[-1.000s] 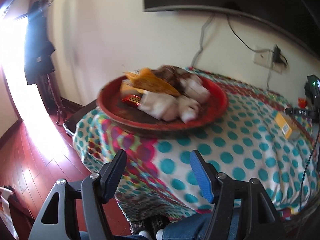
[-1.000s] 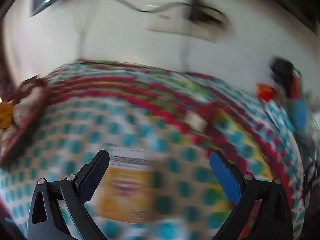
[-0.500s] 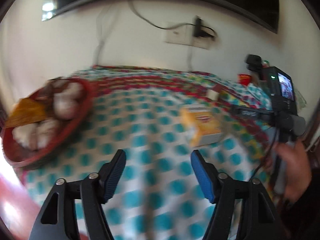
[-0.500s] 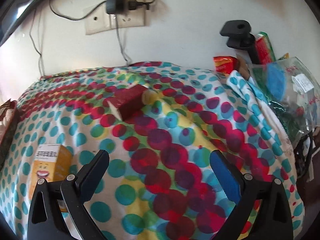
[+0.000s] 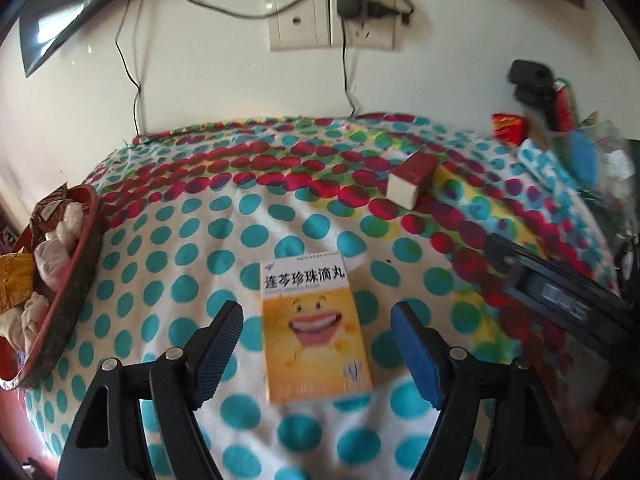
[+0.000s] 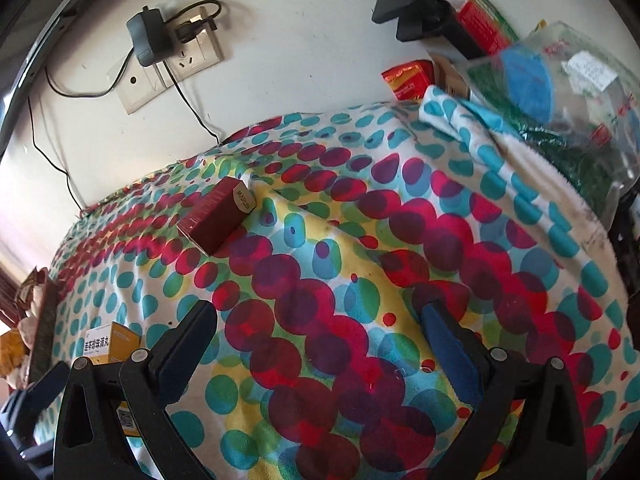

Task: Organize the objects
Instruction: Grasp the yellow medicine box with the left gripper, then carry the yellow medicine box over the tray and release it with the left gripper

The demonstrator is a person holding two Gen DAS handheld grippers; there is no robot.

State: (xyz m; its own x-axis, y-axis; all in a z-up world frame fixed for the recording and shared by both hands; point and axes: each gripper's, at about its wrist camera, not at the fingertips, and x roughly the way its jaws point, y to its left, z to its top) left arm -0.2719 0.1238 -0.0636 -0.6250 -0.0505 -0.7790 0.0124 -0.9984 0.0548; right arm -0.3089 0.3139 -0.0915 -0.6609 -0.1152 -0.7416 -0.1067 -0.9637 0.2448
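A yellow box (image 5: 314, 326) with a smiling mouth printed on it lies flat on the dotted cloth (image 5: 184, 248). My left gripper (image 5: 316, 344) straddles it, jaws opening, pads clear of its sides. A dark red box (image 5: 412, 176) lies farther back on the right; in the right wrist view that red box (image 6: 218, 214) sits well beyond my right gripper (image 6: 320, 340), which is open over bare cloth. The yellow box (image 6: 106, 342) shows at that view's lower left, partly behind the left finger.
A red tray (image 5: 70, 292) piled with wrapped items stands at the left table edge. Bags and packets (image 6: 560, 92) crowd the back right corner beside a black mount (image 6: 416, 12). A wall socket with a charger (image 5: 348, 16) hangs above the table. The other gripper's dark body (image 5: 560, 292) crosses the right.
The left gripper swept right from the red tray to the yellow box and spread its jaws wider. The right gripper shifted right and rolled, leaving the yellow box at its left edge.
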